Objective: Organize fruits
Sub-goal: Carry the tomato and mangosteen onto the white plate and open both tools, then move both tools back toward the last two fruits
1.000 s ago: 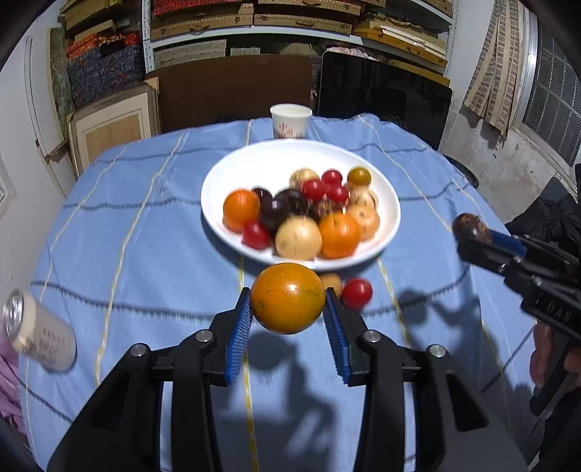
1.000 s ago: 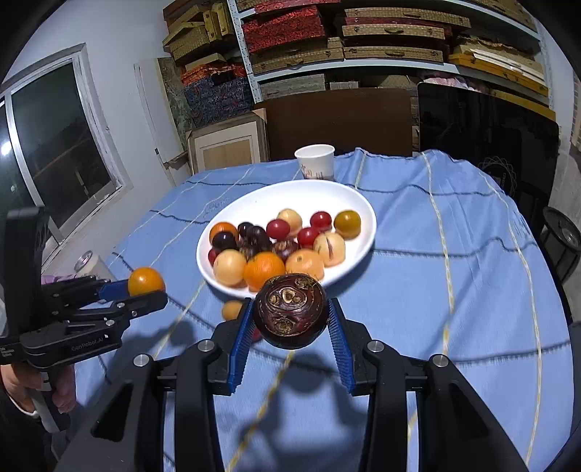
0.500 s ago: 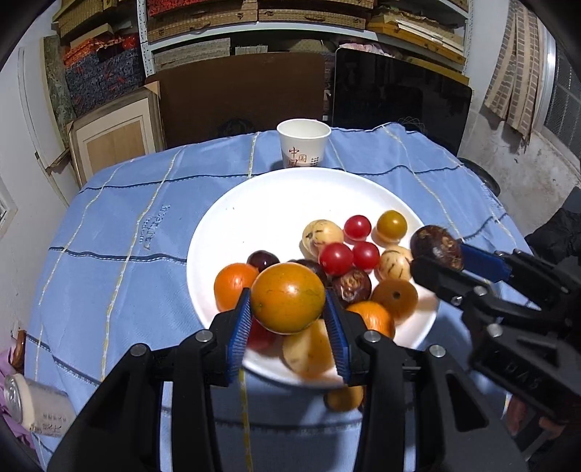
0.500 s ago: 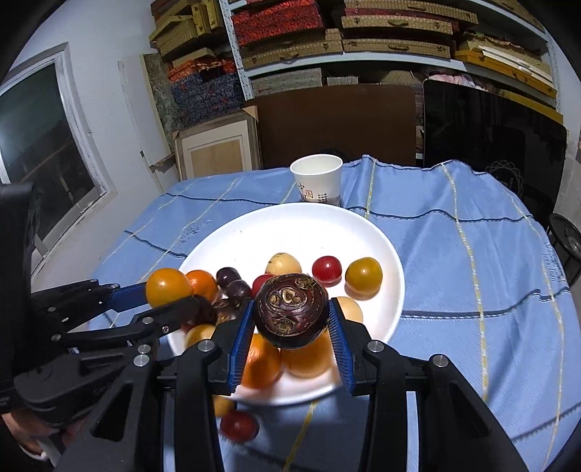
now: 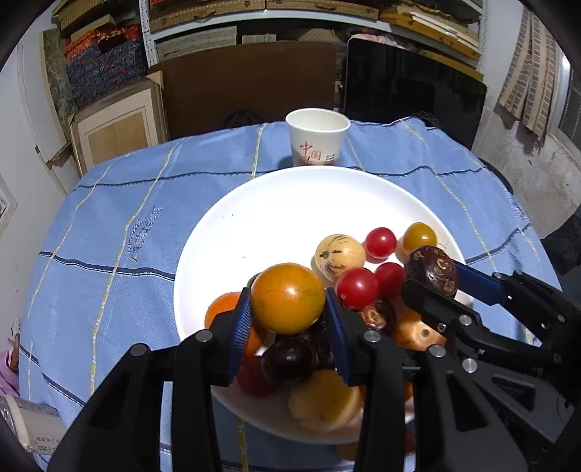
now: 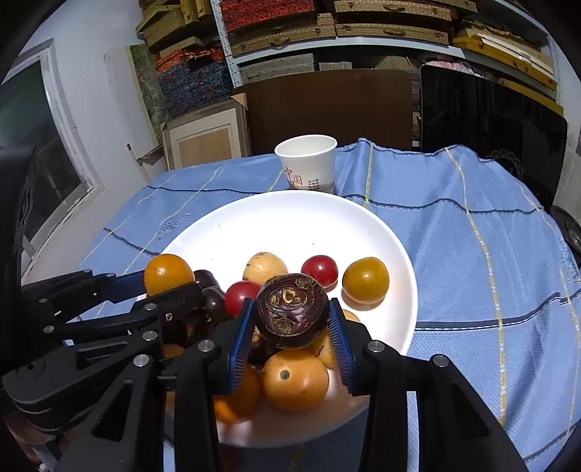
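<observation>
A white paper cup (red print on its side) stood upright on the blue checked tablecloth. Behind it leaned a brown board beneath stacked shelves.

Table draped in blue cloth with thin yellow and dark stripes. At centre on the cloth, large white plate heaped with fruit on its near side. Just beyond its far rim, white paper cup, upright. At near left edge, a can on its side.
</observation>
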A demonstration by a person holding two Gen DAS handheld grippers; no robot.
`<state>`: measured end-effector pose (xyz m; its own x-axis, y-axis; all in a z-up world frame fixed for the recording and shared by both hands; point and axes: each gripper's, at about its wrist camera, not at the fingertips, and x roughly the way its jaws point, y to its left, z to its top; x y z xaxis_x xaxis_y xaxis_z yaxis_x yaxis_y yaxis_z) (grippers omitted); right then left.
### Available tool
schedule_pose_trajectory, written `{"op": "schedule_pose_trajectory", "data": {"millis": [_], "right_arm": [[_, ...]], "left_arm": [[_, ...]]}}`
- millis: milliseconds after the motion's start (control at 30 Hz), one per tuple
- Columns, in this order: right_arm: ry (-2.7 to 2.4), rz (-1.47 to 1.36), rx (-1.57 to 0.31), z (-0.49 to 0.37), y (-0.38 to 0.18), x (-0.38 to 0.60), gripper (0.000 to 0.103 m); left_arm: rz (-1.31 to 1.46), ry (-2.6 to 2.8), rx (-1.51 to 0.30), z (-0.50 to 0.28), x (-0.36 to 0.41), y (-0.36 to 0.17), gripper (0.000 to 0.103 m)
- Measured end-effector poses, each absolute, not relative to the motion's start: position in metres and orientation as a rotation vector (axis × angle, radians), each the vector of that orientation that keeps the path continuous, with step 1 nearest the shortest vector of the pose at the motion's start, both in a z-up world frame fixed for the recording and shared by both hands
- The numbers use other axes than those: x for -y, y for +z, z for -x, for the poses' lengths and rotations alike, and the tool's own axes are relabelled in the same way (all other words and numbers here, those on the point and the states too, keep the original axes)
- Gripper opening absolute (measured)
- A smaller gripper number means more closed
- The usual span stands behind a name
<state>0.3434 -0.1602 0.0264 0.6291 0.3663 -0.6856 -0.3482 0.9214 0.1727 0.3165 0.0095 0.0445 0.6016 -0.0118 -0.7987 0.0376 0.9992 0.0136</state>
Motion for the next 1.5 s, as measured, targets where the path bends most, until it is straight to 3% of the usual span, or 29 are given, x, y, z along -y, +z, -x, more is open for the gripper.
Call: {"op": "schedule_pose_trajectory", "data": {"millis": [67,133,200,267,500,700,933,1500], "right_arm": [[0.408,-0.056,-0.799,-0.347,0.023,0.163,0.047],[0.413,-0.106,-0.777,-0.344,0.024,0.172,0.048],[0.41,-0.127,-0.775,-0.342,0.024,0.18,0.057],[0.406,-0.153,-0.788,-0.339,0.023,0.189,0.06],[0.41,-0.105,-0.798,-0.299,0.025,0.204,0.06],[0.424,-0.038,-0.803,-0.255,0.021,0.204,0.062],[0.473,0.025,-0.835,-0.217,0.006,0.183,0.062],[0.446,0.164,-0.879,-0.219,-0.015,0.139,0.06]], "left_arm": [[-0.025,-0.022,-0.917,-0.317,-0.01,0.045,0.04],[-0.023,-0.029,-0.892,-0.311,-0.01,0.049,0.049],[-0.045,-0.006,-0.849,-0.305,-0.011,0.055,0.07],[-0.038,-0.006,-0.824,-0.299,-0.013,0.06,0.077],[-0.039,-0.02,-0.819,-0.261,-0.013,0.072,0.078],[-0.043,0.022,-0.772,-0.201,-0.016,0.072,0.09],[-0.005,0.053,-0.81,-0.15,-0.035,0.048,0.09],[0.017,0.058,-0.856,-0.145,-0.062,0.019,0.09]]}}
